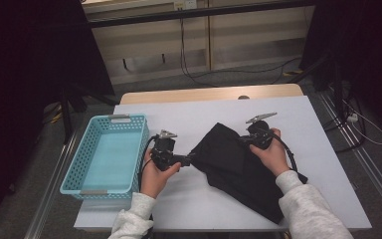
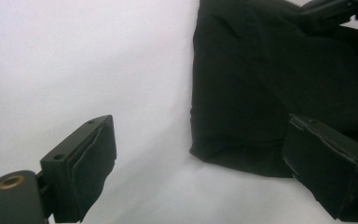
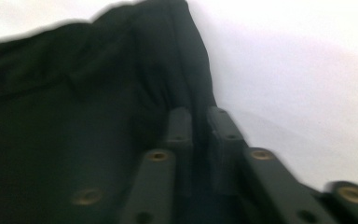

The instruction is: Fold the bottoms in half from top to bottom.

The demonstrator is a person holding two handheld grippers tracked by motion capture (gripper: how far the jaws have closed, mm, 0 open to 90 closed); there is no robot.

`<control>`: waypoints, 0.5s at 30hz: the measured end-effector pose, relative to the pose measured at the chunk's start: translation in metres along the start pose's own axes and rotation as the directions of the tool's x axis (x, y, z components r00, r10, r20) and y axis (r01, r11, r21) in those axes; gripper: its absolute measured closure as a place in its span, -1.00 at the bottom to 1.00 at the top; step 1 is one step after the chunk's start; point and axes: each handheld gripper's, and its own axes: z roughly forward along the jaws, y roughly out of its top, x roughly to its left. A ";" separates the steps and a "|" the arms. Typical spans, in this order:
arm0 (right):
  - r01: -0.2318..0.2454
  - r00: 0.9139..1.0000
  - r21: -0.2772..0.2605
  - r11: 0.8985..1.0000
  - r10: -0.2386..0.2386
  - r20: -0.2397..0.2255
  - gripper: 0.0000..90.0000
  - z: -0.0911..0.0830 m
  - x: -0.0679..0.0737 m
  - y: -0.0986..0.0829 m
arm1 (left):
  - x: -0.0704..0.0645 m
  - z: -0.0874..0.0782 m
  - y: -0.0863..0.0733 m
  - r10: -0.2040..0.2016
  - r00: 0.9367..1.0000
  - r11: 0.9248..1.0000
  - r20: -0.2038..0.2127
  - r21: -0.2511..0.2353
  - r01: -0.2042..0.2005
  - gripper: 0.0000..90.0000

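Between the two tools lies the black cloth [image 1: 238,164] on the counter [image 1: 298,149]. Right tool [image 3: 193,119] pinches its edge; left tool [image 2: 200,154], spread beside the corner, may miss and push it.

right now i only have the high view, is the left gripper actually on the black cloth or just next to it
Observer: The left gripper is open. The cloth's near corner lies between its jaws, ungripped.
Operator: and the right one, is it holding
Observer: Yes. In the right gripper view the right gripper has its jaws shut on a ridge of the cloth at its edge.
Operator: anything under the left jaws besides cloth
Observer: Just the white table; one jaw is over bare table, the other over the cloth.
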 end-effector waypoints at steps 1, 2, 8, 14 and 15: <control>-0.001 1.000 -0.006 1.000 0.001 0.004 0.83 -0.002 0.000 0.001 | 0.000 0.000 0.000 0.000 1.000 1.000 0.000 0.000 0.000 -0.77; 0.003 1.000 -0.016 1.000 -0.003 0.003 0.83 -0.005 0.001 0.002 | 0.000 -0.001 0.000 0.001 1.000 1.000 0.007 0.006 -0.002 -0.77; -0.005 1.000 -0.035 0.999 0.004 -0.028 0.84 -0.019 0.003 0.004 | -0.001 -0.002 0.002 0.002 1.000 1.000 0.009 -0.007 -0.002 -0.77; -0.023 0.999 -0.047 0.999 0.021 -0.049 0.84 -0.039 0.003 -0.003 | 0.000 0.001 0.000 -0.002 1.000 1.000 0.006 -0.003 0.002 -0.77; -0.024 0.999 -0.036 0.999 0.022 -0.048 0.84 -0.041 0.002 -0.004 | 0.000 0.001 0.000 -0.002 1.000 1.000 0.006 -0.003 0.002 -0.77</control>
